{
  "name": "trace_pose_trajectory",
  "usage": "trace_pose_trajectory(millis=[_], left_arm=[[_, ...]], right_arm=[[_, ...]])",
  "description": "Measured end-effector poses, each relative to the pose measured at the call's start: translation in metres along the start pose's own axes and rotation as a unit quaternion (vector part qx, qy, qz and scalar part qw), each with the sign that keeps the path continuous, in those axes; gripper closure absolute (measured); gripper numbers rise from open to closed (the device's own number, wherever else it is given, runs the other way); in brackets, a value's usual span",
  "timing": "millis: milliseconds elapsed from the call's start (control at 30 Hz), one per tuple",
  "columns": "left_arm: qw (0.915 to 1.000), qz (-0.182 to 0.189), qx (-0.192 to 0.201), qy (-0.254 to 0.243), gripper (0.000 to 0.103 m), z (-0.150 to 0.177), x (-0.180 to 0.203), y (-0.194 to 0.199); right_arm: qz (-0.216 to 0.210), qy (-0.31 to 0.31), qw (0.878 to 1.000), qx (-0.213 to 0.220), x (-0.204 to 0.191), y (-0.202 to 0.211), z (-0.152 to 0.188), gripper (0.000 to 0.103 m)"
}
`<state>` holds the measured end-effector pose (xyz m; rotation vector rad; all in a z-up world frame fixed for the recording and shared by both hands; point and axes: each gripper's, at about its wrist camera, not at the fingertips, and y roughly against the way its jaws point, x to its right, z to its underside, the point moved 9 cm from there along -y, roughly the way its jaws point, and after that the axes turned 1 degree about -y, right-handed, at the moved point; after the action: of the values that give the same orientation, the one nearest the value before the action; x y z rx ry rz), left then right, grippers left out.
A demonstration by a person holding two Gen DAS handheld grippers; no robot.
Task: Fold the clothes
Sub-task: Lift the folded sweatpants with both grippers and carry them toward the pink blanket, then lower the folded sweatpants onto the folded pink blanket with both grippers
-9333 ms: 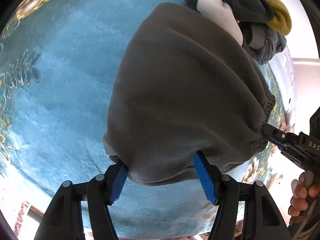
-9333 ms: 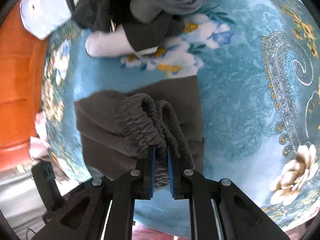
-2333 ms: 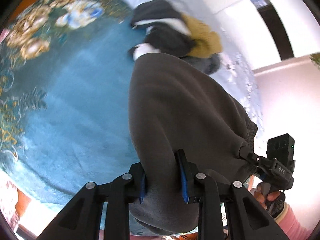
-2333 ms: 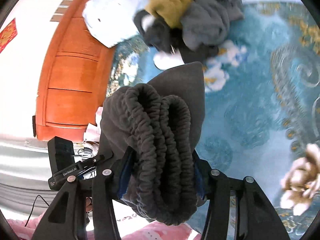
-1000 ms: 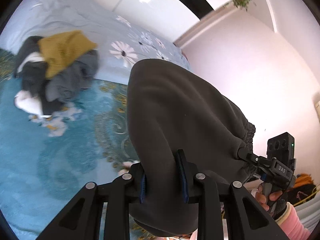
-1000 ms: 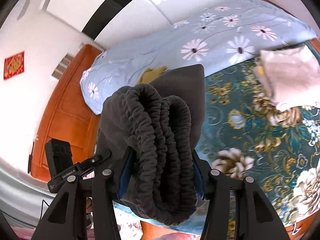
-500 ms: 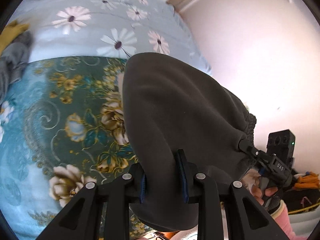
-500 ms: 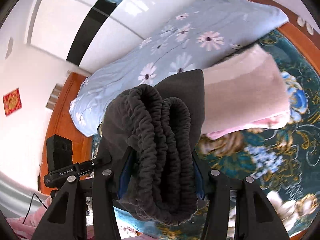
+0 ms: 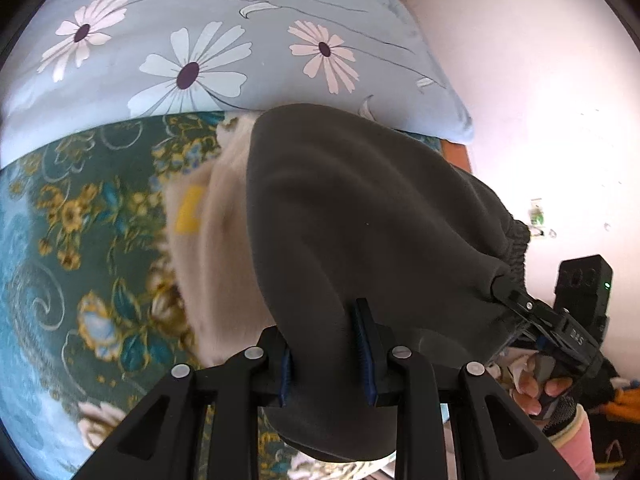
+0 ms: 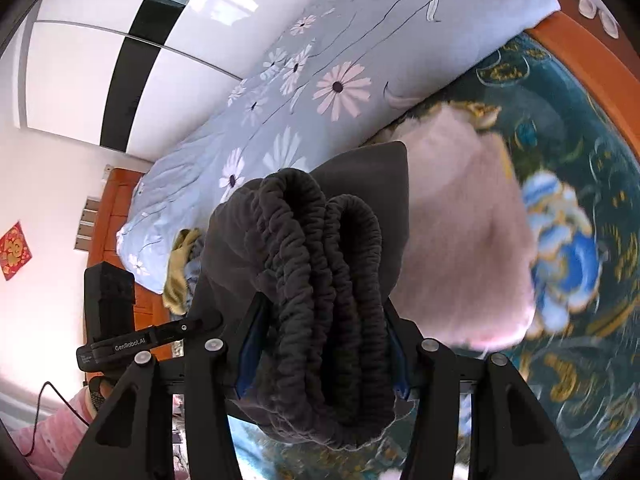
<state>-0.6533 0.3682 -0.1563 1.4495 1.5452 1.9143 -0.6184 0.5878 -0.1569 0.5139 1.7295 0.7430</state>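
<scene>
A folded dark grey garment (image 9: 360, 216) hangs in the air between both grippers. My left gripper (image 9: 326, 364) is shut on its folded edge. My right gripper (image 10: 320, 344) is shut on its bunched elastic waistband (image 10: 320, 272). The right gripper also shows in the left wrist view (image 9: 520, 304), at the garment's right side. Under and beyond the garment lies a folded pale pink garment (image 10: 460, 240) on the teal floral blanket (image 9: 80, 240); it also shows in the left wrist view (image 9: 208, 240). The garment hides most of what is beneath it.
A light blue daisy-print duvet (image 9: 200, 48) lies along the far side of the bed. A pile of unfolded clothes, mustard and grey (image 10: 184, 264), sits far left. An orange wooden bed frame (image 10: 580, 60) edges the blanket. A white wall (image 9: 540, 100) is at right.
Both grippers have carried the grey garment across the bed, away from the clothes pile, to above the folded pink garment, which now looms larger. Both grips are unchanged.
</scene>
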Motion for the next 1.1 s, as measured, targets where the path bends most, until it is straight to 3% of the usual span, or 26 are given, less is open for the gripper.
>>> trace_pose_trajectory(millis=[167,300,533,667,767,867,933,1000,1100], left_arm=[[0.9998,-0.02,0.0,-0.001,0.075,-0.028,-0.004,-0.036],[0.9993,-0.034,-0.002,0.016,0.072,-0.035,-0.017,-0.058],[0.9989,-0.01,-0.002,0.046,0.07,-0.029,-0.02,-0.048],[0.9983,-0.032,0.041,0.024,0.07,-0.021,-0.012,-0.017],[0.9973,-0.028,0.066,-0.016,0.07,-0.012,0.01,-0.004],[0.9948,-0.024,0.073,-0.067,0.07,-0.005,0.035,-0.008],[0.9929,-0.025,0.069,-0.094,0.07,-0.001,0.045,-0.018],[0.9943,-0.033,0.051,-0.088,0.07,0.003,0.037,-0.036],[0.996,-0.041,0.029,-0.073,0.07,0.005,0.02,-0.058]], right_arm=[[0.009,-0.007,1.0,0.003,0.029,-0.02,-0.029,0.049],[0.017,-0.03,0.999,0.0,0.055,-0.044,-0.032,0.049],[0.018,-0.038,0.999,0.002,0.067,-0.045,-0.032,0.045],[0.055,0.005,0.998,0.027,0.061,-0.019,-0.037,0.044],[0.074,0.051,0.995,0.048,0.046,-0.002,-0.048,0.044],[0.067,0.116,0.99,0.046,0.012,0.0,-0.055,0.044],[0.055,0.16,0.985,0.026,-0.007,-0.015,-0.053,0.044],[0.055,0.192,0.98,0.01,-0.018,-0.031,-0.054,0.044],[0.08,0.153,0.985,-0.005,0.008,-0.057,-0.068,0.044]])
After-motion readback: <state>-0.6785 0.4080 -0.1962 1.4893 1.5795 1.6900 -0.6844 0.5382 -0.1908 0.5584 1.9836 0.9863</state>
